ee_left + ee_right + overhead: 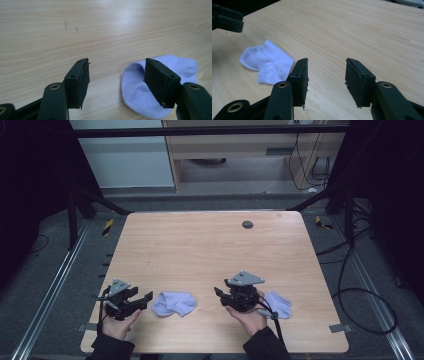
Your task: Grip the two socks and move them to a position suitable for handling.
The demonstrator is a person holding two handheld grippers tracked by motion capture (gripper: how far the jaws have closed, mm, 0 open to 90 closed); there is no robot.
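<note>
Socks (174, 303) near table's (200, 245) front edge, bare wood beyond

On the counter (210, 245), near its front edge: one sock (174, 303) left of the middle, another sock (279, 303) right of the middle, well apart from the first. Left tool (145, 298) just left of the first sock, nothing between its spread jaws; right tool (218, 294) between the two socks, close before the second, also with nothing in its gap. Farther back, near the far edge and right of centre, a small round disc (247, 224) set in the counter.
</note>
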